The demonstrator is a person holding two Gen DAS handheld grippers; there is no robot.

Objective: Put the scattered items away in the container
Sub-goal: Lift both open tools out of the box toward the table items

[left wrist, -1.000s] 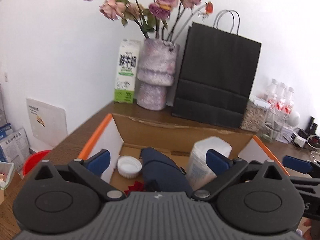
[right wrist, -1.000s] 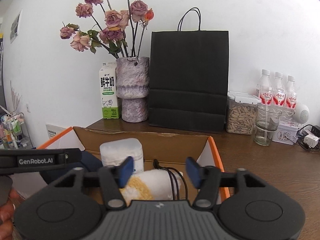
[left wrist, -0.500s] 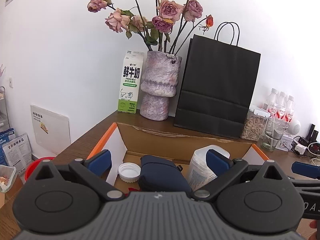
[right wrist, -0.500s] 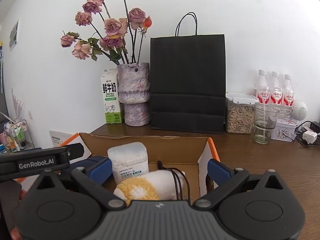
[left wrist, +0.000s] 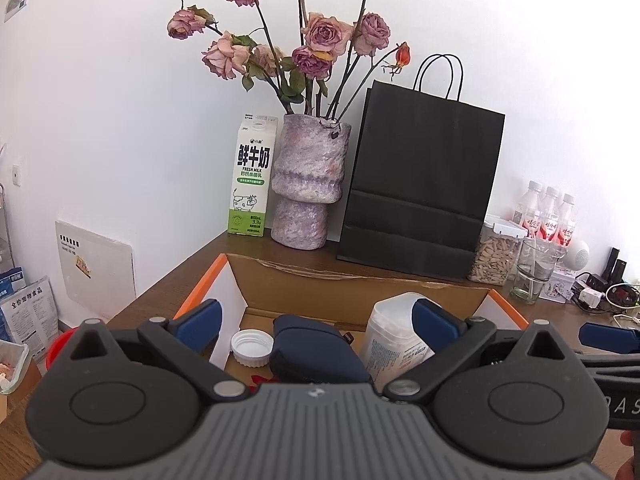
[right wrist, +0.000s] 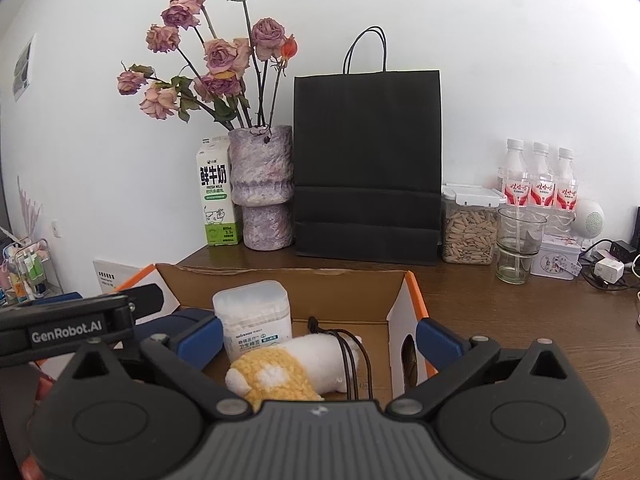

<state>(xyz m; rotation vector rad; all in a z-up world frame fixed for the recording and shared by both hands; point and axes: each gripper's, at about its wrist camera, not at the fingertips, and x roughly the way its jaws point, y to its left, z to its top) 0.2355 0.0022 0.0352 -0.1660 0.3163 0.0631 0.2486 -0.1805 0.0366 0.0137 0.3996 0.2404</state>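
Left wrist view: left tongs (left wrist: 316, 322) spread wide, empty, above the box (left wrist: 360, 286). Inside lie a cap (left wrist: 252, 347) at 7 o'clock, a blue pouch (left wrist: 316, 350) at centre and a cotton-swab tub (left wrist: 394, 340) at 4 o'clock. Probably between picks; next, finding anything loose outside the box.

Right wrist view: right tongs (right wrist: 318, 338) also wide apart, holding nothing. Same box (right wrist: 288, 280), with the tub (right wrist: 256, 316), a plush toy (right wrist: 296, 368) and a black cable (right wrist: 348, 356) in it. Wooden table (right wrist: 520, 320) by a white wall; at 12 o'clock a vase (right wrist: 262, 188), milk carton (right wrist: 216, 196), black bag (right wrist: 368, 160); at 2 o'clock a seed jar (right wrist: 468, 228), a glass (right wrist: 518, 246), bottles (right wrist: 540, 180).
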